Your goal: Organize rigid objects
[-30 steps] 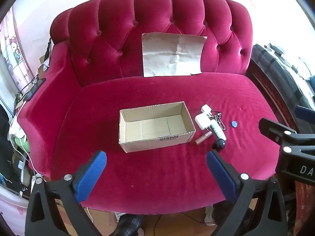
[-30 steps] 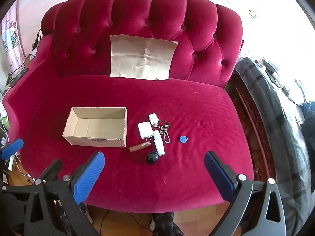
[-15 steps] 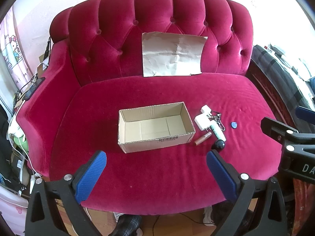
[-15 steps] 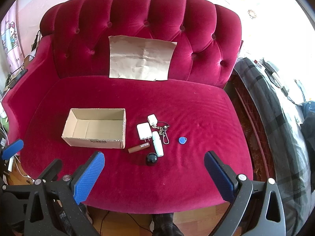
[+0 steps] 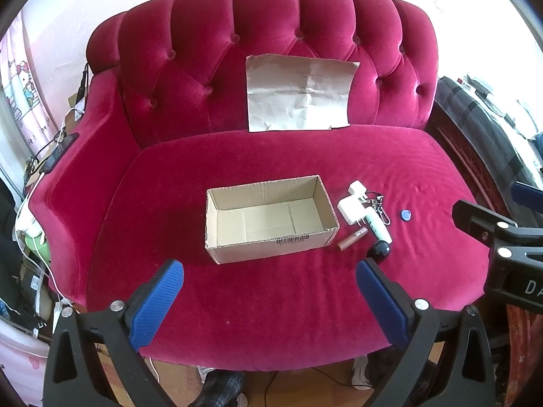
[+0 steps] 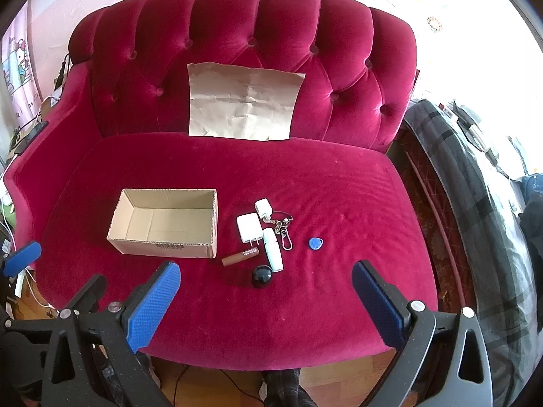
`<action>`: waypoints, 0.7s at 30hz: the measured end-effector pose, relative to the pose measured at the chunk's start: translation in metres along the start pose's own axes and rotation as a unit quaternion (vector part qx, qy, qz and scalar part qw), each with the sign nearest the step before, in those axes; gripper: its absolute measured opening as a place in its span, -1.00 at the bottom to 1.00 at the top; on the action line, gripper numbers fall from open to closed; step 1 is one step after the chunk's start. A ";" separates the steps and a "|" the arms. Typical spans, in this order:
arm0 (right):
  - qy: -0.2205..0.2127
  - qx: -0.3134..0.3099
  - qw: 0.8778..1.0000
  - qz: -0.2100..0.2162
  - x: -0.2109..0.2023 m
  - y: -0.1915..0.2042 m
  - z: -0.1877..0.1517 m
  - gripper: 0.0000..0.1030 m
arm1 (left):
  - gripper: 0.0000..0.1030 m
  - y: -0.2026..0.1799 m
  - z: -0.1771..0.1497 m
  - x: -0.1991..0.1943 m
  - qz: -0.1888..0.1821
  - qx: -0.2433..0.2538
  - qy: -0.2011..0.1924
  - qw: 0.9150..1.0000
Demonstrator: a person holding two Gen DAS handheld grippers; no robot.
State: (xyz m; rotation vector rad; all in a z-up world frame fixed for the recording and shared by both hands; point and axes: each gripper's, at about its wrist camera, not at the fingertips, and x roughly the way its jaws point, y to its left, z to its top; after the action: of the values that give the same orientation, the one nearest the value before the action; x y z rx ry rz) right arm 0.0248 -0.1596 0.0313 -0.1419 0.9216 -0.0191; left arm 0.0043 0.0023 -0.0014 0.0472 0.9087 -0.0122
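Note:
An empty open cardboard box (image 5: 269,218) (image 6: 166,224) sits on the red sofa seat. Right of it lie a big white charger (image 6: 249,228), a small white charger (image 6: 263,208) with a key chain (image 6: 284,232), a white tube (image 6: 273,249), a brown lipstick (image 6: 240,257), a black ball (image 6: 261,276) and a blue tag (image 6: 315,243). My left gripper (image 5: 269,300) hangs open before the box. My right gripper (image 6: 266,300) hangs open over the seat's front, just short of the black ball. Both hold nothing.
A creased brown paper sheet (image 6: 244,101) leans on the tufted backrest. Cables and a phone (image 5: 59,151) rest on the left armrest. A dark plaid bed (image 6: 475,203) stands to the right. Wooden floor and a shoe (image 5: 220,388) show below the seat's front edge.
Both views have shifted slightly, with the box and small items sitting a touch lower in the frames. Nothing on the seat has moved and both grippers stay open.

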 end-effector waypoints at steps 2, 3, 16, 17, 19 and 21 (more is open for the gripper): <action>0.000 -0.001 1.000 -0.001 0.000 0.000 0.000 1.00 | 1.00 0.000 0.000 0.001 0.000 0.001 0.001 1.000; 0.000 -0.001 1.000 0.000 0.000 0.000 0.000 1.00 | 1.00 0.000 0.000 0.001 0.000 0.001 0.001 1.000; 0.000 -0.003 1.000 -0.003 0.002 0.002 -0.001 1.00 | 1.00 0.005 -0.002 0.003 0.003 -0.001 0.001 1.000; 0.001 -0.003 1.000 -0.003 0.002 0.002 -0.001 1.00 | 1.00 0.005 -0.002 0.003 0.004 -0.001 0.001 1.000; 0.001 -0.003 1.000 -0.003 0.002 0.002 -0.001 1.00 | 1.00 0.005 -0.002 0.004 0.004 -0.002 0.001 1.000; 0.000 -0.002 1.000 -0.003 0.002 0.002 -0.001 1.00 | 1.00 0.005 -0.002 0.005 0.003 -0.001 0.002 1.000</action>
State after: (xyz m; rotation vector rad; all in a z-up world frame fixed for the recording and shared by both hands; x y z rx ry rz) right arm 0.0249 -0.1577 0.0284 -0.1481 0.9210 -0.0224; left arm 0.0058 0.0075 -0.0071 0.0470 0.9116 -0.0060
